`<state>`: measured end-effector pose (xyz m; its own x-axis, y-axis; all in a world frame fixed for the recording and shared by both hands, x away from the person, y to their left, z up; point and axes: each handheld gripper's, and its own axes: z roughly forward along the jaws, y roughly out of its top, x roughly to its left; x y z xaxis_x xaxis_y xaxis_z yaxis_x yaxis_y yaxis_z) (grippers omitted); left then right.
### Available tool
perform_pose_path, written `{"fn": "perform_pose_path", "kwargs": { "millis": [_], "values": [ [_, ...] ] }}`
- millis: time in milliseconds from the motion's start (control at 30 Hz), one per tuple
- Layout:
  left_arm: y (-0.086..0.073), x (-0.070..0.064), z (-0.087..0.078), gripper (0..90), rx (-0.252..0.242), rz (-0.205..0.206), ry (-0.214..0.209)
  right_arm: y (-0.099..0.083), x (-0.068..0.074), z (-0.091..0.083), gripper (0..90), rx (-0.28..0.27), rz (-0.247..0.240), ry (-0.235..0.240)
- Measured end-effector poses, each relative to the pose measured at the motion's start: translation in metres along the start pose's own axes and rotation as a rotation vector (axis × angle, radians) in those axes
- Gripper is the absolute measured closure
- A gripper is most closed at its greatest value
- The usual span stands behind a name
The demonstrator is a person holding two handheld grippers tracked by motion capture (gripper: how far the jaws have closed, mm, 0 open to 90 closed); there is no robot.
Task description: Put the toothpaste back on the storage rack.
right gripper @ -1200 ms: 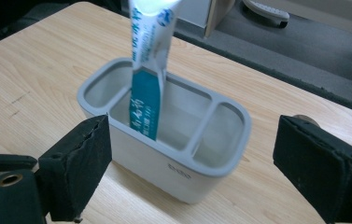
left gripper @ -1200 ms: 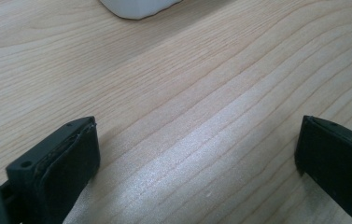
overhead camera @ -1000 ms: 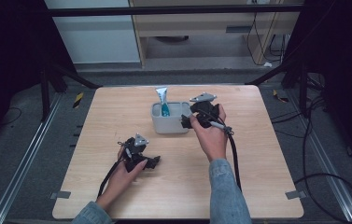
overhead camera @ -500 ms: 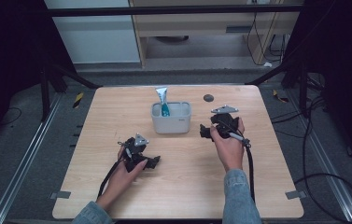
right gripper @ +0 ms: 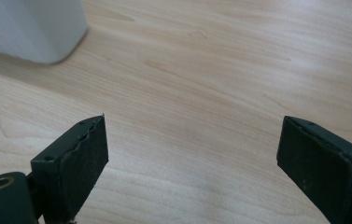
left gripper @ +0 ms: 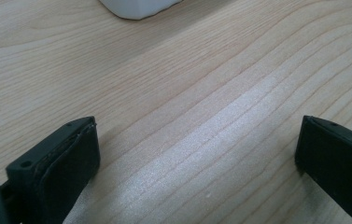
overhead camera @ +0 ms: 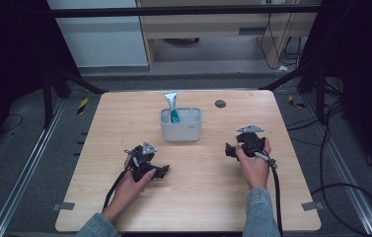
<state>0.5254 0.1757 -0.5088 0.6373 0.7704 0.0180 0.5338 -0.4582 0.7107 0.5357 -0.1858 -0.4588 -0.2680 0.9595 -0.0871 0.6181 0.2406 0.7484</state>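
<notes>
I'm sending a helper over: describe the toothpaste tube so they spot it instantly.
Look at the wooden table and find the white bin near its far middle. The tube stands inside at its left end, the one white-and-teal thing poking above the rim.

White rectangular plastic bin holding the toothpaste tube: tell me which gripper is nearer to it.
Left, narrowly. The left gripper sits in front of the white bin, slightly left; the right gripper lies off to its right.

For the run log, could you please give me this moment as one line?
left gripper: open, empty, on table | right gripper: open, empty | toothpaste tube: upright in white container
</notes>
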Motion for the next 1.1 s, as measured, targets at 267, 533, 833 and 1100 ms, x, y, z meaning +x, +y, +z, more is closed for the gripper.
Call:
{"fn": "perform_pose_path", "kwargs": {
  "millis": [267,533,833,1100],
  "values": [
    [0.0,0.0,0.0,0.0,0.0,0.001,0.0,-0.019,-0.002,0.009,9.6,0.037,0.005,-0.007],
    [0.0,0.0,0.0,0.0,-0.001,-0.001,0.0,-0.036,-0.003,0.018,9.7,0.034,0.044,0.007],
    [0.0,0.0,0.0,0.0,0.0,-0.002,0.0,-0.043,-0.007,0.022,9.8,0.026,0.093,0.006],
    [0.0,0.0,0.0,0.0,0.0,-0.002,0.0,-0.045,-0.009,0.028,8.7,0.027,0.11,-0.003]
  ]
}}
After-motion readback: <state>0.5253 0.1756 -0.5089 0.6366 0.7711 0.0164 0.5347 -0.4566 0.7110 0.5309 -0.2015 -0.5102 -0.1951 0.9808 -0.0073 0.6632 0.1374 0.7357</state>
